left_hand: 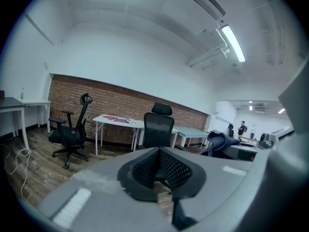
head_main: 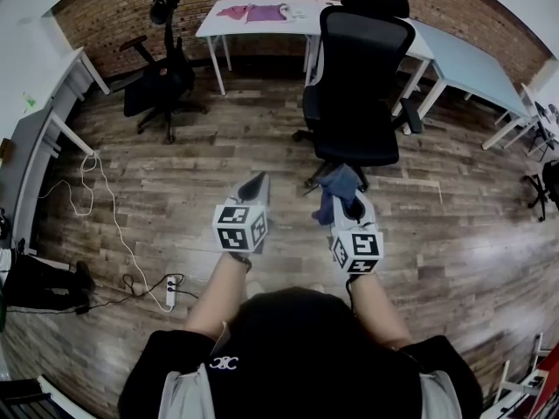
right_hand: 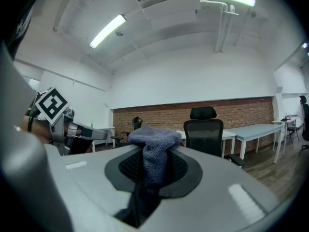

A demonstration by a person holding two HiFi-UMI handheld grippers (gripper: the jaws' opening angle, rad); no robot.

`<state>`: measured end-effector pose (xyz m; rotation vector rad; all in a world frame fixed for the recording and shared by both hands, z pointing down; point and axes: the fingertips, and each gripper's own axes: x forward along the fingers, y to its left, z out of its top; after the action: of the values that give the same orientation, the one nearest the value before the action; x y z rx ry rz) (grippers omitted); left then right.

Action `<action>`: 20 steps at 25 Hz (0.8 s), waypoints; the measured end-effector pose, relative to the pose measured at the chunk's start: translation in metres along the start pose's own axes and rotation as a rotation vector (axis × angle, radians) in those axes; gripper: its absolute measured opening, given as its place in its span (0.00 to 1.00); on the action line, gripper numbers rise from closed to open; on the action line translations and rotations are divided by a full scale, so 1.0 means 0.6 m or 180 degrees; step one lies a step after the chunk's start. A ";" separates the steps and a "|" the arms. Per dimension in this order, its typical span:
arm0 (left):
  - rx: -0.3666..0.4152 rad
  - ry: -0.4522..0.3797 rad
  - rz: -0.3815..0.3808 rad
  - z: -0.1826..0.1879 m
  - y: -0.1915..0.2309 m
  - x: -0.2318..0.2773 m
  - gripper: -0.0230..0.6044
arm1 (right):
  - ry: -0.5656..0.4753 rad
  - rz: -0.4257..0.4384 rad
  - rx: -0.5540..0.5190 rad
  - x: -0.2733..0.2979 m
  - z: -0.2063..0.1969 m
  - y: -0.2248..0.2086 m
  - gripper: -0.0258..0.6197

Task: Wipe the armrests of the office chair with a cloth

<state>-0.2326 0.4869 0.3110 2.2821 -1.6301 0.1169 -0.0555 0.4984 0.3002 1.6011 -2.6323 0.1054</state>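
Observation:
A black office chair (head_main: 360, 90) stands on the wood floor ahead of me with its back turned to me, and one armrest (head_main: 411, 116) shows on its right side. A blue-grey cloth (head_main: 337, 188) hangs bunched from my right gripper (head_main: 351, 206), which is shut on it just short of the chair's base. In the right gripper view the cloth (right_hand: 153, 151) bulges up between the jaws, with the chair (right_hand: 205, 135) and its armrest (right_hand: 237, 159) beyond. My left gripper (head_main: 254, 188) hovers to the left, shut with nothing in it. The left gripper view shows the chair (left_hand: 159, 128) well ahead.
A second black chair (head_main: 160, 78) stands at the back left. White tables (head_main: 262, 17) and a pale blue table (head_main: 472, 64) line the brick wall. A desk (head_main: 35, 142) runs along the left. A power strip with cables (head_main: 169, 293) lies on the floor near my left side.

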 end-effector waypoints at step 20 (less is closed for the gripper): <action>-0.0073 0.0082 -0.0055 -0.016 0.083 -0.021 0.05 | 0.0091 -0.0070 -0.0075 0.039 -0.013 0.078 0.15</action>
<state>-0.2820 0.4869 0.3278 2.2678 -1.5907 0.1225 -0.1080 0.4998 0.3090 1.6083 -2.5841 0.0952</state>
